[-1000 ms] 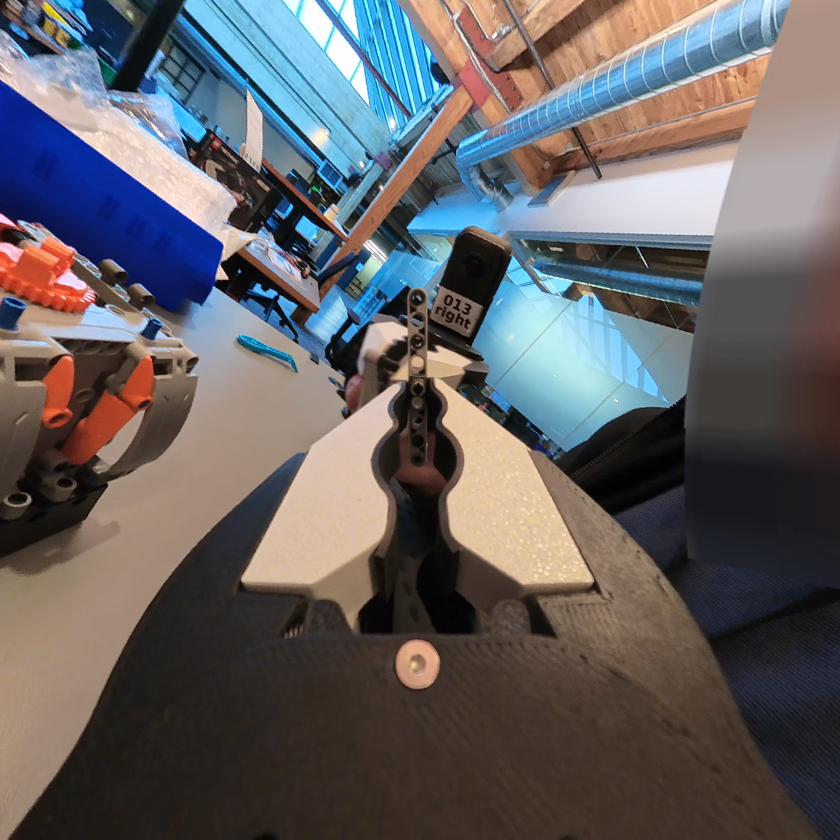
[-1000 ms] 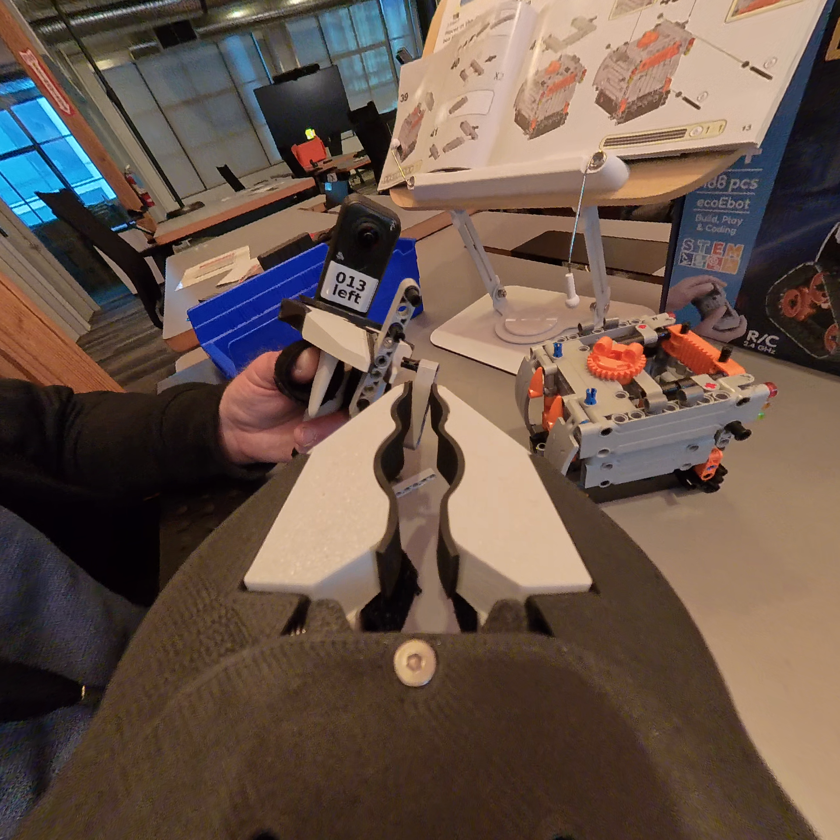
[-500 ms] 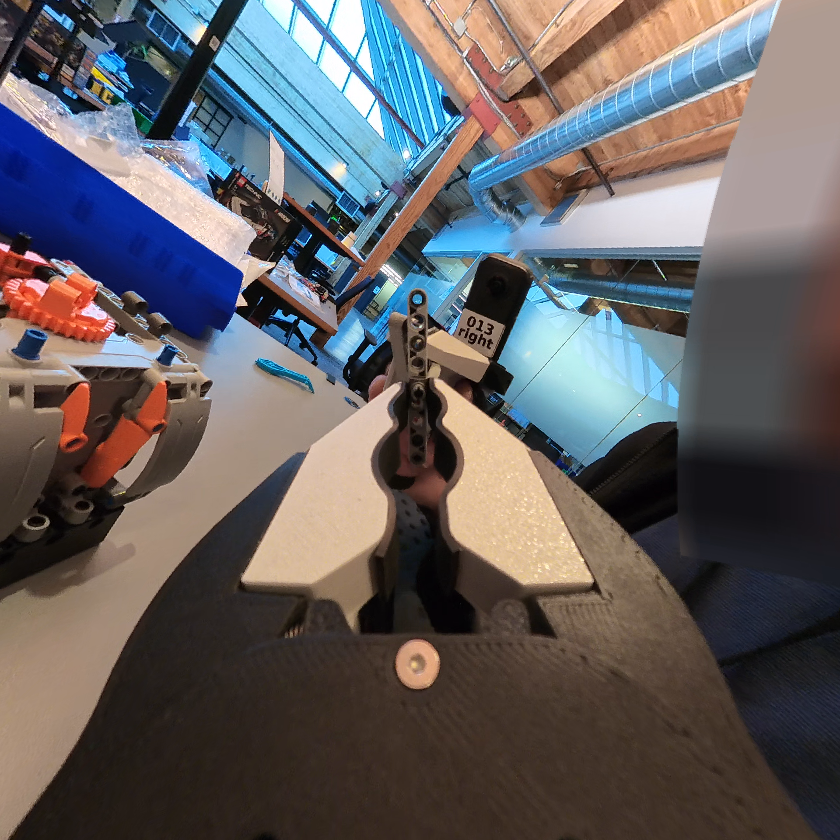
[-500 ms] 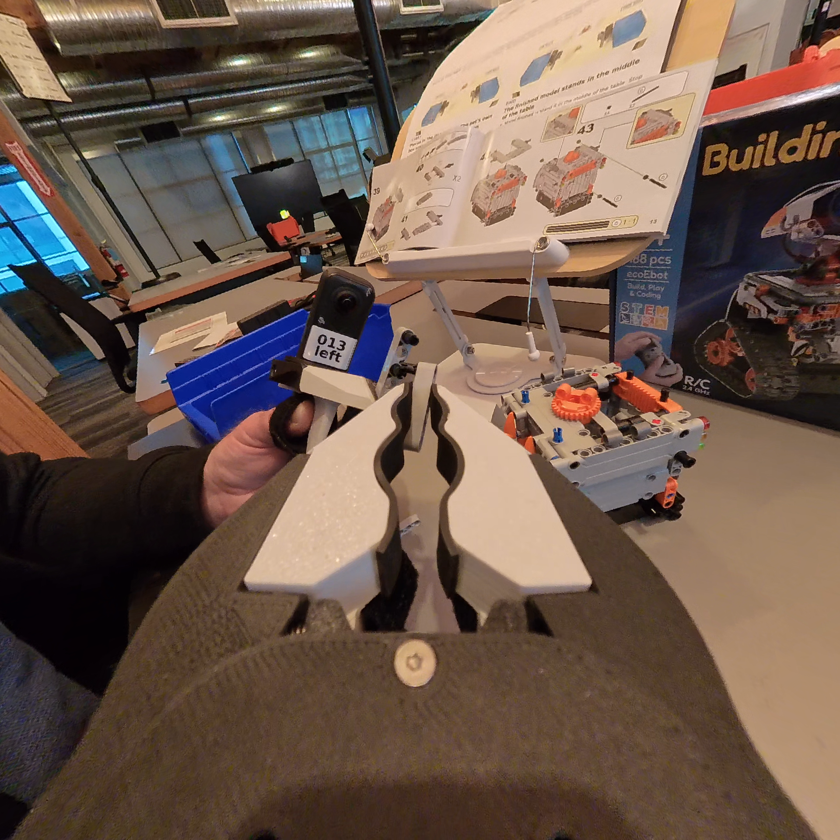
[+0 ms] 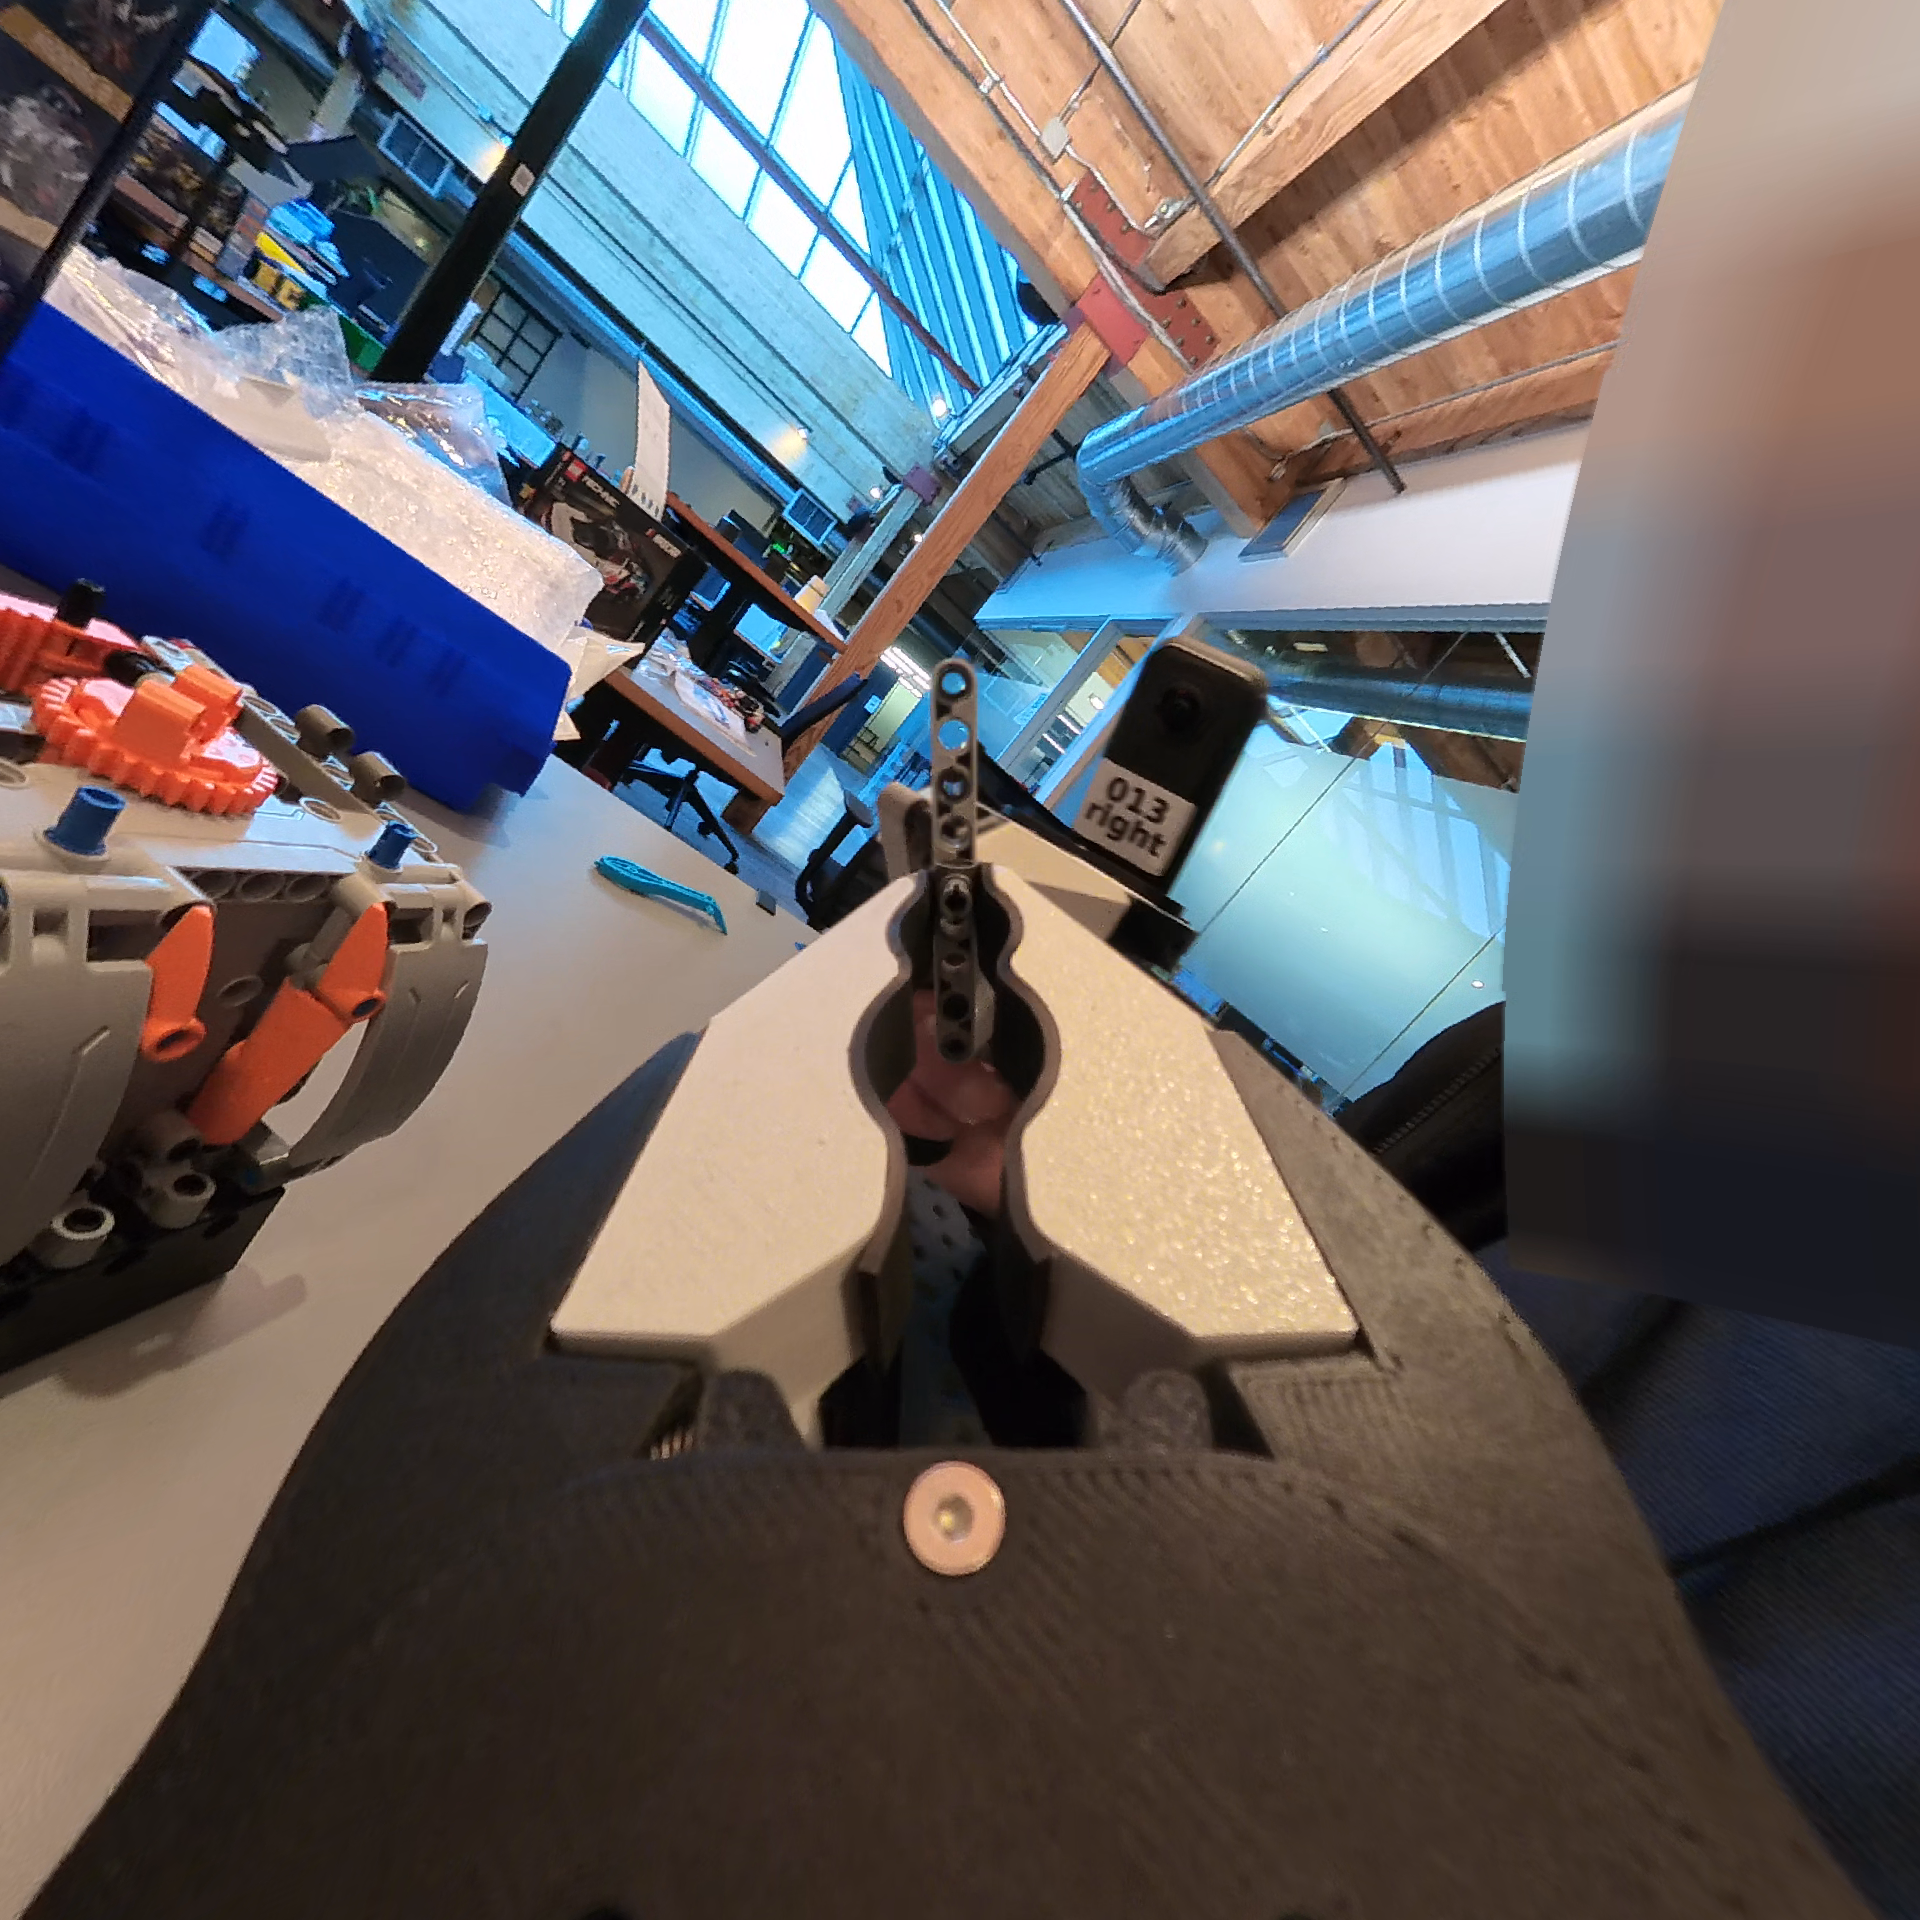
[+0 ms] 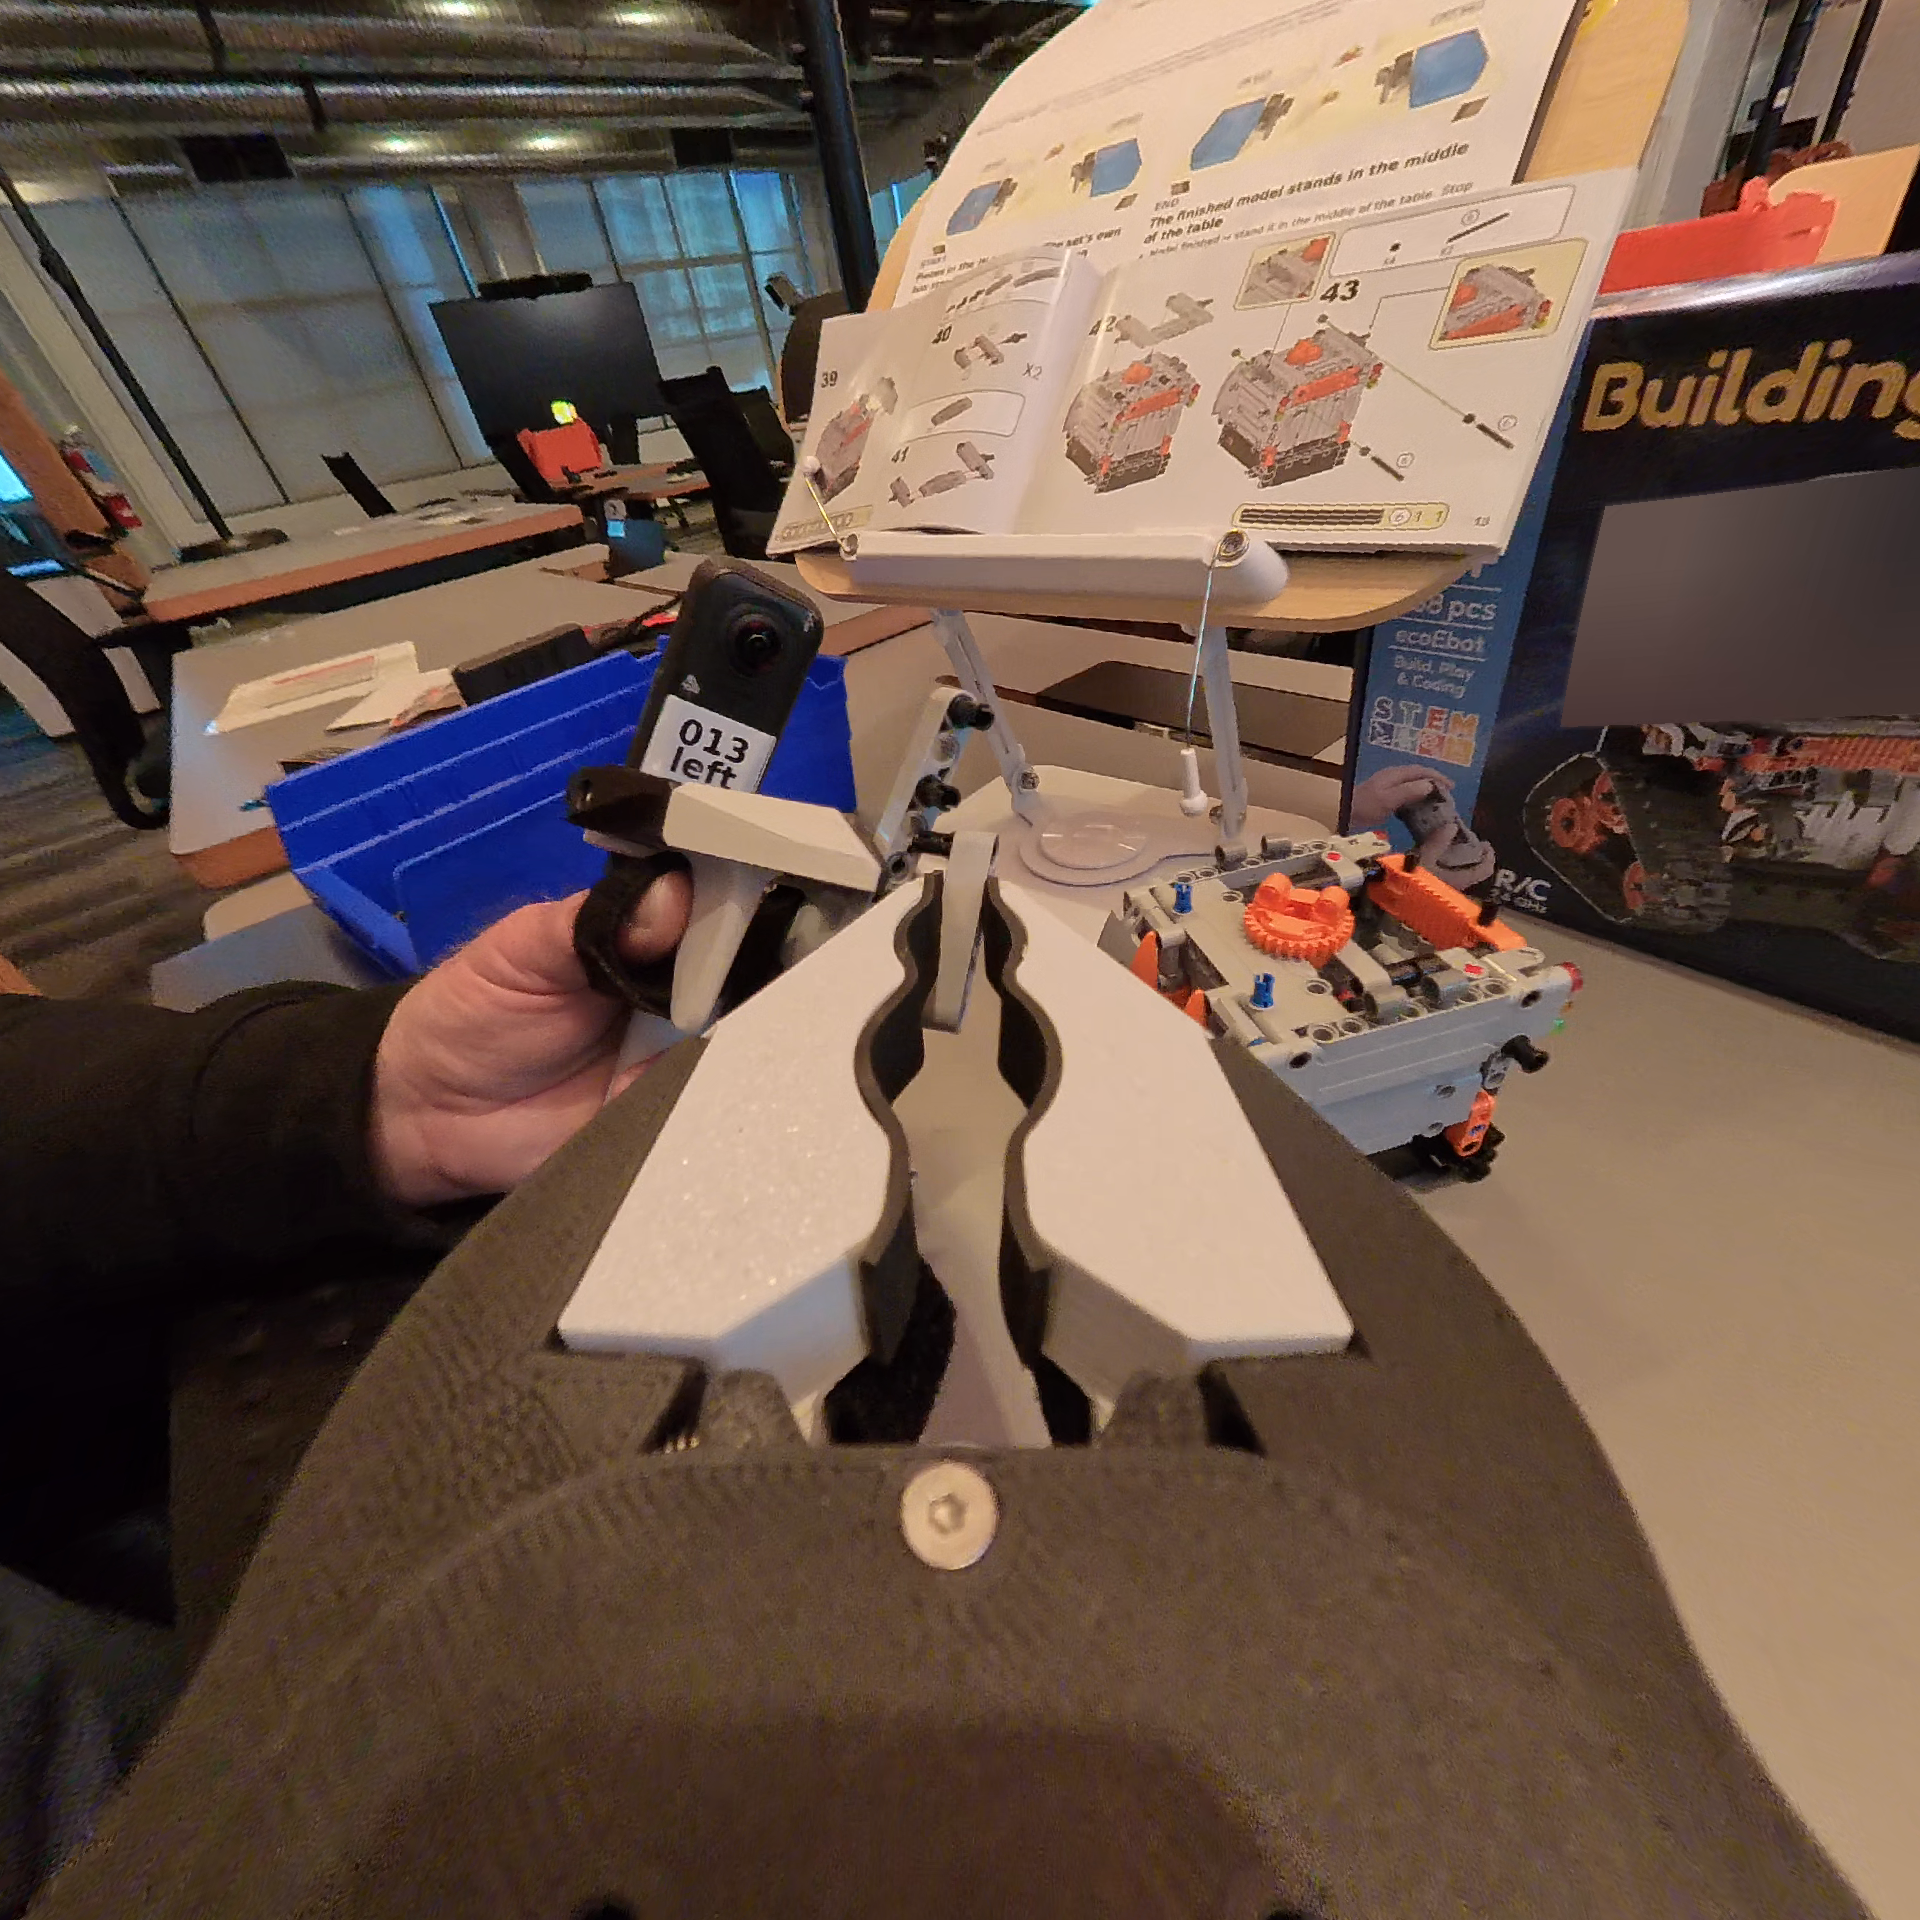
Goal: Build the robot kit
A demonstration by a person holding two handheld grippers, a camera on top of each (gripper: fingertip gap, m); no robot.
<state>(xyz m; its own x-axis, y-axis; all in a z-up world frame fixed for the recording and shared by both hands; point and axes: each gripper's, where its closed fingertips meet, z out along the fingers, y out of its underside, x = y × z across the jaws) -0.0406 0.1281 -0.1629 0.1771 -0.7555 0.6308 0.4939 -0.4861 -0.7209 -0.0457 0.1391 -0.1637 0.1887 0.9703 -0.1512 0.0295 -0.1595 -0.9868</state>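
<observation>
My left gripper [image 5: 951, 883] is shut on a thin grey perforated beam [image 5: 954, 790] that stands up out of the fingertips. In the right wrist view the beam [image 6: 940, 748] carries black pins. My right gripper [image 6: 961, 883] is shut on a light grey curved piece [image 6: 961, 935]. The two grippers face each other, tips almost touching, above the table's near edge. A hand [image 6: 499, 1049] holds the left gripper. The right gripper's black camera [image 5: 1179, 748] shows just behind the beam.
A grey and orange brick-built model [image 6: 1340, 977] stands on the grey table [image 6: 1714, 1247], right of the grippers, and also shows in the left wrist view [image 5: 208, 935]. Behind are a booklet on a stand [image 6: 1195, 395], a blue bin [image 6: 457, 810] and a dark box [image 6: 1714, 623]. Less than 4 cm separates the two grippers' tips.
Both views have tilted upward. The right gripper has shifted from behind the beam to its right in the left view. Both grippers keep their holds and stay close together.
</observation>
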